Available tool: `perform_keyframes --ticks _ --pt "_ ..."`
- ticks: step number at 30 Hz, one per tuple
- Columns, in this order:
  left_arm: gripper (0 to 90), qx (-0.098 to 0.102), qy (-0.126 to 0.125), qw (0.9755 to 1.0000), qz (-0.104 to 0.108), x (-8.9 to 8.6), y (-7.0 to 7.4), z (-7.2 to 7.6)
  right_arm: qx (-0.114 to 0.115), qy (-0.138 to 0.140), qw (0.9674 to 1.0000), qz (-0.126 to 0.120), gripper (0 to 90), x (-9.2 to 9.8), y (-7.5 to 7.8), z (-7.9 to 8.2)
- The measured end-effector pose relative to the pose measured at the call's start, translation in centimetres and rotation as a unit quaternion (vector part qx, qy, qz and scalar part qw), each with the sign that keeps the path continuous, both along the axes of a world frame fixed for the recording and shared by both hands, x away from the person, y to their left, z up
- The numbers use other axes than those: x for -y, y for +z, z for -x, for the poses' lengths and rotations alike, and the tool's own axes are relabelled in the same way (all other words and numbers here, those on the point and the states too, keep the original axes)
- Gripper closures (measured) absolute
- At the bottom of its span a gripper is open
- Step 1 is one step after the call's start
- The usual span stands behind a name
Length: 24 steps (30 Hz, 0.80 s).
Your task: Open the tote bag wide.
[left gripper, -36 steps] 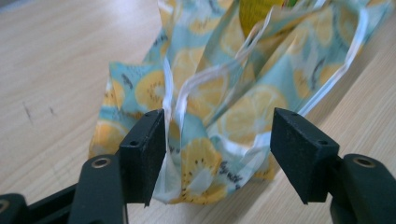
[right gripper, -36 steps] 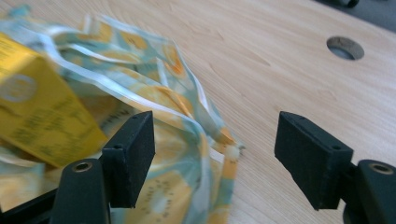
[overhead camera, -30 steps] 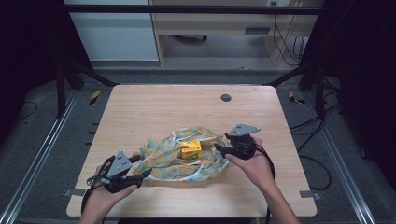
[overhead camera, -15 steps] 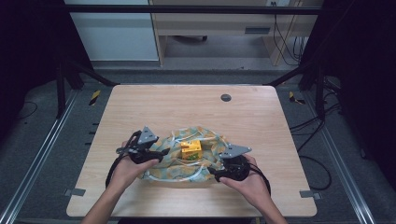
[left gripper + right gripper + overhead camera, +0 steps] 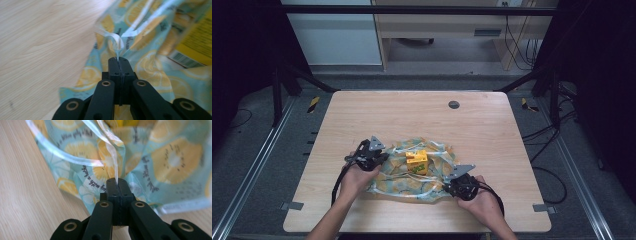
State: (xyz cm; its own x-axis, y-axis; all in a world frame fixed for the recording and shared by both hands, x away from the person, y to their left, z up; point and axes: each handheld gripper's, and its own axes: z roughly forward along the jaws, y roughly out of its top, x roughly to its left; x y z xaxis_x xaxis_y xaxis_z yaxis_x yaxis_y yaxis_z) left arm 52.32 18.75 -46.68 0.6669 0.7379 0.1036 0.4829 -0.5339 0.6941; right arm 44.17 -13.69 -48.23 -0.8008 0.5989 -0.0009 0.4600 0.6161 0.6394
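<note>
one lemon-print plastic bag lies crumpled near the front middle of the wooden surface, and on top of it sits one small yellow box, roughly at the centre of the bag. two hand-held grippers work on it, one in each of the person's two hands. the left hand-held gripper sits at the bag's left edge; in the left gripper view its two black jaws have just closed and now stand pressed together on a thin fold of the bag's clear rim, which rises from the jaw tips in a little pinched peak. beside it in that view the yellow box shows through the blur at the right, with one barcode label on its lower side. the right hand-held gripper is at the bag's front right corner, nearer the person than the left one; its jaws too have just closed, and in the right gripper view they clamp a fold of the bag where the clear rim strip meets the printed film — lemon slices and a line of small script run around the grip. each hand-held gripper carries one grey three-cornered plate on top, and one black cable trails from each back toward the forearms. one dark round grommet is set in the surface toward the far side, well apart from the bag. bare wood lies to the left of the bag.
</note>
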Motion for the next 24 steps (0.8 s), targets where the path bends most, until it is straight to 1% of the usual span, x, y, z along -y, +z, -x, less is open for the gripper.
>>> perform_keyframes --ticks 1,2,3,4,6,8,9,11,12,13,14,15,16,17,18,19,20,21,22,24 --pt "90.0 0.000 0.000 1.0000 0.000 0.0 0.0 0.0 0.000 0.000 1.0000 0.000 90.0 0.0 0.0 0.0" --pt "90.0 0.002 0.007 1.0000 -0.001 -0.2 -0.2 -0.2 -0.002 0.000 1.0000 -0.002 90.0 0.2 -0.2 0.1" --pt "90.0 0.003 0.010 0.9999 -0.003 -0.3 -0.3 -0.4 -0.010 -0.003 0.9999 0.001 90.0 0.3 -0.3 0.2" --pt "90.0 0.006 0.012 0.9999 -0.007 -0.4 -0.4 -0.5 -0.010 0.000 1.0000 0.001 90.0 0.5 -0.4 0.2" --pt "90.0 0.004 0.020 0.9997 -0.010 -0.6 -0.7 -0.7 -0.014 -0.002 0.9999 0.003 90.0 0.6 -0.5 0.4" --pt "90.0 0.000 0.022 0.9997 -0.012 -0.8 -1.0 -0.9 -0.015 -0.001 0.9999 0.005 90.0 0.7 -0.6 0.4" --pt "90.0 0.001 0.024 0.9997 -0.009 -0.8 -1.1 -1.0 -0.017 -0.004 0.9998 0.007 90.0 0.7 -0.6 0.5" --pt "90.0 -0.001 0.025 0.9996 -0.011 -1.0 -1.2 -1.0 -0.014 -0.006 0.9999 0.007 90.0 0.9 -0.7 0.5" --pt "90.0 -0.002 0.025 0.9997 -0.007 -1.0 -1.2 -0.9 -0.016 -0.008 0.9998 0.004 90.0 0.9 -0.7 0.5" --pt "90.0 0.003 0.026 0.9997 -0.003 -0.9 -1.1 -0.9 -0.016 -0.006 0.9999 0.004 90.0 1.0 -0.7 0.4" --pt "90.0 0.003 0.023 0.9997 -0.004 -0.9 -1.0 -0.8 -0.016 -0.004 0.9999 0.002 90.0 1.1 -0.7 0.4" --pt "89.7 0.007 0.024 0.9997 0.004 -0.9 -0.8 -0.7 -0.017 -0.003 0.9998 -0.003 89.9 1.1 -0.7 0.5" --pt "87.0 0.015 0.025 0.9995 0.011 -0.9 -0.6 -0.5 -0.014 -0.001 0.9998 -0.010 85.0 1.2 -0.6 0.5" --pt "82.7 0.025 0.026 0.9992 0.017 -0.9 -0.2 -0.4 -0.007 -0.001 0.9998 -0.021 78.9 1.3 -0.5 0.5" --pt "76.0 0.035 0.025 0.9989 0.020 -0.8 0.2 -0.2 0.003 -0.002 0.9995 -0.031 72.2 1.4 -0.2 0.5" --pt "67.2 0.049 0.026 0.9982 0.021 -0.8 0.9 0.1 0.010 -0.004 0.9991 -0.040 63.6 1.5 0.2 0.6" --pt "55.1 0.058 0.028 0.9977 0.023 -0.8 1.3 0.2 0.025 -0.008 0.9984 -0.051 51.7 1.6 0.9 0.7" --pt "49.6 0.067 0.028 0.9969 0.031 -0.9 1.8 0.3 0.035 -0.011 0.9979 -0.054 46.7 1.7 1.3 0.8" --pt "43.9 0.072 0.028 0.9963 0.038 -0.9 2.2 0.4 0.049 -0.012 0.9970 -0.060 41.8 1.8 1.8 0.9" --pt "35.9 0.081 0.026 0.9949 0.056 -1.2 3.3 0.7 0.073 -0.013 0.9945 -0.074 34.0 2.1 2.9 1.1"
